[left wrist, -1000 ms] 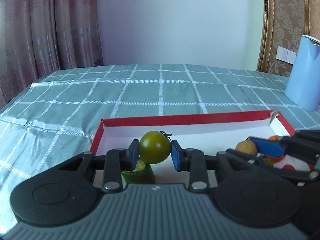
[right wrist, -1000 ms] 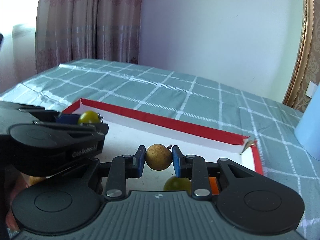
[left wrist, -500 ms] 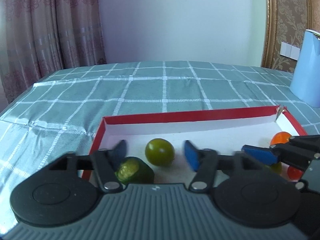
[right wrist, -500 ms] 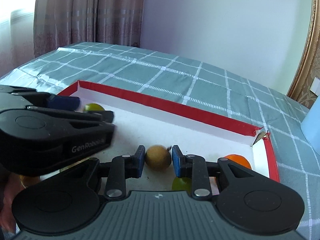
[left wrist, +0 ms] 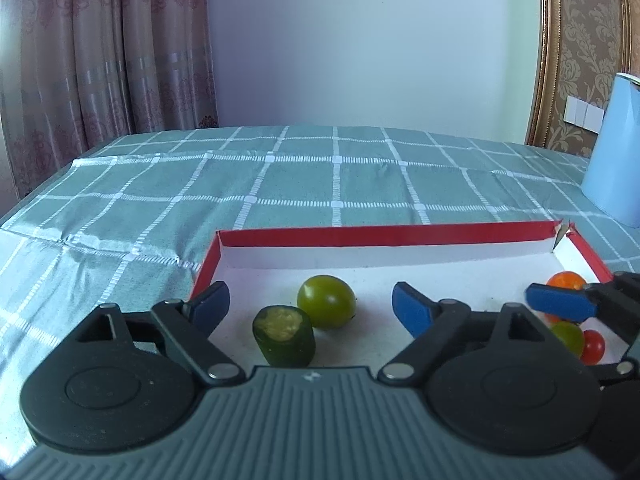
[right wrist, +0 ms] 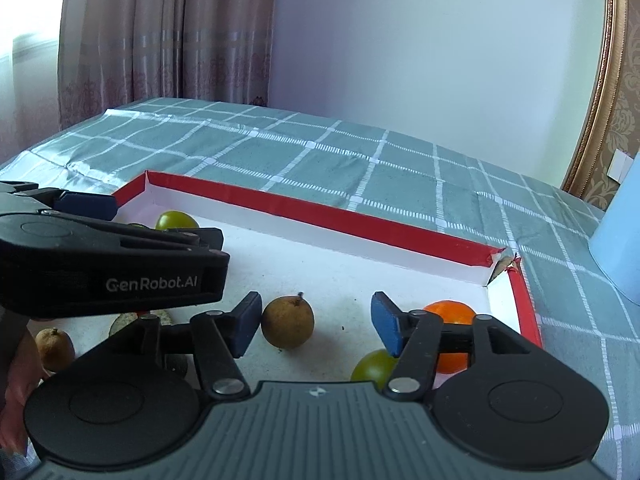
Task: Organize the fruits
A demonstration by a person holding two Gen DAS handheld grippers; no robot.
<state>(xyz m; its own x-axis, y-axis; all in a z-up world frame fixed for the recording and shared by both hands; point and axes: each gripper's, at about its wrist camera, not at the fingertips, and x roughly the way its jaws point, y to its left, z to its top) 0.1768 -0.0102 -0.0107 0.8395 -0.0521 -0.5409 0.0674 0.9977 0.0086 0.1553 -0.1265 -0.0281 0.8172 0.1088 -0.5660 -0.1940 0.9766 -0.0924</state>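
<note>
A shallow box with a red rim (left wrist: 380,234) and a white floor lies on the checked cloth. My left gripper (left wrist: 312,308) is opening; a green tomato (left wrist: 326,306) rests on the box floor between its blue pads, touched by neither. A cut cucumber piece (left wrist: 284,334) stands just in front of the tomato. My right gripper (right wrist: 316,326) is opening too. A brown longan (right wrist: 287,322) sits on the floor between its pads, close to the left one and well clear of the right one.
An orange fruit (right wrist: 450,312) and a second green tomato (right wrist: 374,364) lie in the box's right corner, with a small red tomato (left wrist: 592,346) beside them. Another longan (right wrist: 54,348) lies at the lower left. A pale blue jug (left wrist: 616,176) stands at the right.
Both grippers have let go. The green tomato dropped from the left pads to the box floor, and the longan now rests on the floor between the spread right pads.
</note>
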